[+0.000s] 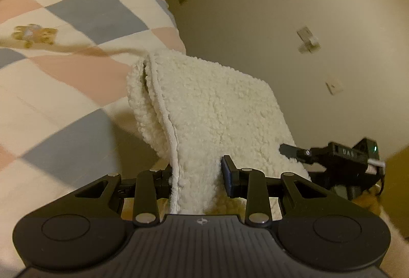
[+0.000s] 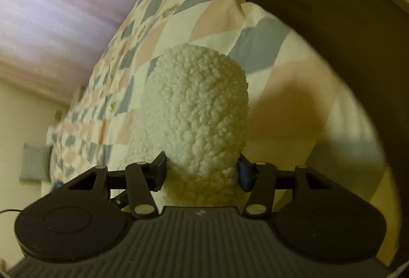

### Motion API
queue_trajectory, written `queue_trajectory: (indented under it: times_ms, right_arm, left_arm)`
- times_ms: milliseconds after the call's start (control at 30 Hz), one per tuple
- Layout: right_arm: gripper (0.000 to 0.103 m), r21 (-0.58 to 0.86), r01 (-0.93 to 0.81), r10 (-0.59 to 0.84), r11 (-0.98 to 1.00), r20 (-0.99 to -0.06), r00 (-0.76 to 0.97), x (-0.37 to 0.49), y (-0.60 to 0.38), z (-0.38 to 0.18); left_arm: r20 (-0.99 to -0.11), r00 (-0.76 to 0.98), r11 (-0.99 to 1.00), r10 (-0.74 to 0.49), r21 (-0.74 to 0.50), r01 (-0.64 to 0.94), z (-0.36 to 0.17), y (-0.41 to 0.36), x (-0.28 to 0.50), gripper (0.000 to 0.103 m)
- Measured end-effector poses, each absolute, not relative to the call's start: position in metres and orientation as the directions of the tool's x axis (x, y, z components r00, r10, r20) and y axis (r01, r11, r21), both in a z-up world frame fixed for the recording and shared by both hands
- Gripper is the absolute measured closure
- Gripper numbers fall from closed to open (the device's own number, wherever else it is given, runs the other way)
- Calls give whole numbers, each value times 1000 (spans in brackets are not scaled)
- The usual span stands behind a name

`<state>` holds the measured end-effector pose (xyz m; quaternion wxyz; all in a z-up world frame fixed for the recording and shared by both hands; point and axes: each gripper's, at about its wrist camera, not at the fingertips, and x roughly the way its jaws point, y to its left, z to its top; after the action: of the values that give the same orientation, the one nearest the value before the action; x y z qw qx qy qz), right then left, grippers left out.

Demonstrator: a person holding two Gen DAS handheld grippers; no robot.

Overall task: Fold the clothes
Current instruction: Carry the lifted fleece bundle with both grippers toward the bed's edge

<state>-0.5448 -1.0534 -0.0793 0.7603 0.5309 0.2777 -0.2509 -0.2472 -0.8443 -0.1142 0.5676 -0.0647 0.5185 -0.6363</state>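
Item: one cream-white, thick sherpa-fleece garment (image 1: 212, 109), piped along one edge, held clear of the bed between two grippers; its kind cannot be told, since only a doubled panel is seen.

Left gripper (image 1: 198, 175): black, two-fingered, clenched on the piped edge, the fleece pinched between the pads and draped forward and down from them.

Right gripper (image 2: 202, 173): black, two-fingered, clamped round a thick bunched wad of the same fleece, which bulges up between the jaws. It is also seen at the right of the left wrist view, its finger laid into the cloth's far edge.

Position of item: suspended near the bed's edge, hanging partly over the quilt and partly over the floor; no part is clearly seen to rest on the bed.

Step in hand: judged to be the carrying or lifting of the garment, gripped at two points, ahead of spreading or folding. No finished fold is visible.

Next move, as judged: the cloth must be brought fully over the quilt, drawn taut between the two grips and lowered flat, so that an edge can be turned over. The bulk in the right grip may need regripping at a thinner edge.

Surface: a bed covered by a quilt (image 1: 64, 22) of cream, pink and grey-blue diamonds with small teddy-bear prints.

Room: pale floor (image 1: 255, 9) bearing small scattered scraps; pinkish curtain (image 2: 51, 9) beyond the bed; dim, yellowish light.
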Motion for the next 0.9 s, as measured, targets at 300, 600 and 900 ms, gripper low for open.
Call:
queue_trajectory:
  times_ms: [300,600,900]
  right_arm:
    - [26,662,721,-120,205,-714,690,-574,-1096,-170]
    - [61,683,680,-111,265,-679,725,-599,-1064,-175]
    - [37,590,766,-179,255,-750,637,-608,-1071,-153]
  left_arm:
    - [-618,-285,294,-732,-666,686,-187,-882,-295,59]
    - [-594,-338,251,-730,-693,676,-189,-890,-289,68]
    - [-627,-351,210,-696,-644,736,-167,-889,-291,62]
